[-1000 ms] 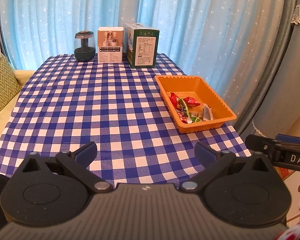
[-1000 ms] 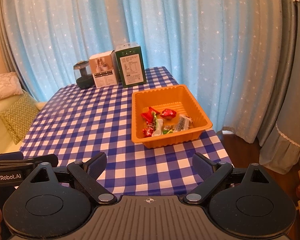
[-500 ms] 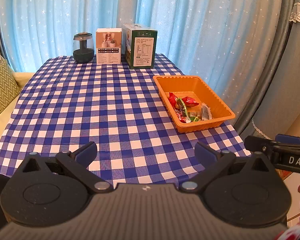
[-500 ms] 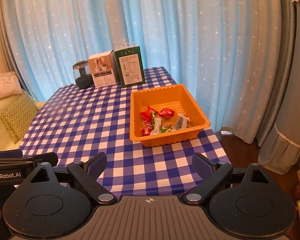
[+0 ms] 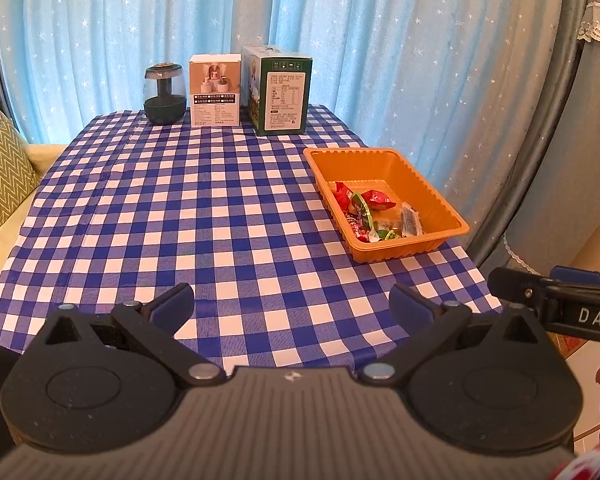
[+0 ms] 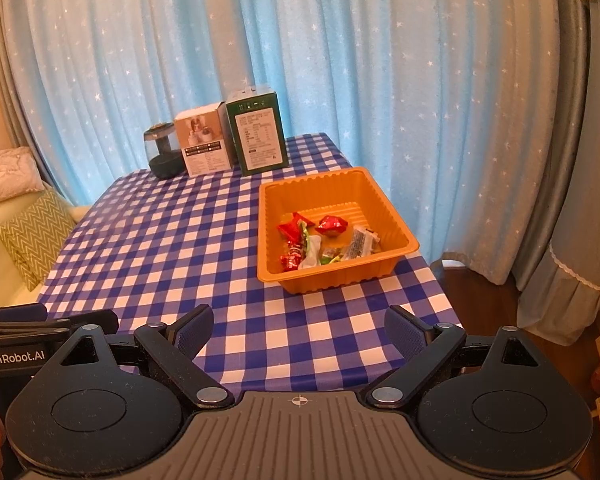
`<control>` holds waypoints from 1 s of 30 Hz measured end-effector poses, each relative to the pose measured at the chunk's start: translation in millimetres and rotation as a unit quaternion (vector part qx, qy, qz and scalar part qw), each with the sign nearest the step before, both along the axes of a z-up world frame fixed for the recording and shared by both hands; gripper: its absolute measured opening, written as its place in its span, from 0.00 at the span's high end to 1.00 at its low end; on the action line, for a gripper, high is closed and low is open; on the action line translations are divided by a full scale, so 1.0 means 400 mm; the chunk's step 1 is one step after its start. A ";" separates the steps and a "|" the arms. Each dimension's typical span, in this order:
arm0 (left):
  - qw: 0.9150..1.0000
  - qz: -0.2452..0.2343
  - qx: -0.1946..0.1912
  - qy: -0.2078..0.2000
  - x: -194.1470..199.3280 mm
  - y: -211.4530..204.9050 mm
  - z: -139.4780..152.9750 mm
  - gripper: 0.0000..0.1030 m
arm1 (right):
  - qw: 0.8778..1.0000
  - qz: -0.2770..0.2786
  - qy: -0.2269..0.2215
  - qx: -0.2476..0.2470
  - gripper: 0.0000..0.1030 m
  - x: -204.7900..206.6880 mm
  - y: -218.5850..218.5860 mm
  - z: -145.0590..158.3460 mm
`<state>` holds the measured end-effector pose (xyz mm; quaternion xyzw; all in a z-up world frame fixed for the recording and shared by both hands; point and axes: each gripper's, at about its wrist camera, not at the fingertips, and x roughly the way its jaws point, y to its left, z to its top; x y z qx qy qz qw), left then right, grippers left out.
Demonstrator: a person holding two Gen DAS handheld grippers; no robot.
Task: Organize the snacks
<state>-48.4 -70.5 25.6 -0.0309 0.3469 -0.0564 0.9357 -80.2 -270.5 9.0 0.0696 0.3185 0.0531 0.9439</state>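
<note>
Nothing's really moved; both tongs, left tongs point(image 5: 292, 306) and right tongs point(image 6: 299, 330), stay wide open and empty. Wrapped snacks point(image 6: 324, 242) all sit in the orange tray point(image 6: 392, 204), so I'd guess sorting's done or not begun.

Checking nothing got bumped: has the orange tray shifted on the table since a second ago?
No. The orange tray sits on the same checks of the tablecloth, equally far from the green box.

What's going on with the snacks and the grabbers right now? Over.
Left gripper open, empty. Right gripper open, empty. Snacks all in orange tray. Nothing between grippers and tray.
</note>
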 end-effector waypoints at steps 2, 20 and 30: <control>1.000 0.000 -0.001 0.000 0.000 -0.001 0.000 0.00 | 1.000 -0.001 0.000 0.000 0.11 -0.001 0.000 0.000; 1.000 0.001 0.000 -0.002 0.000 -0.008 -0.002 0.00 | 1.000 -0.002 0.002 0.001 0.11 -0.004 0.000 -0.003; 1.000 0.002 -0.002 -0.005 -0.003 -0.011 -0.006 0.00 | 1.000 -0.004 0.004 0.001 0.11 -0.012 0.001 -0.015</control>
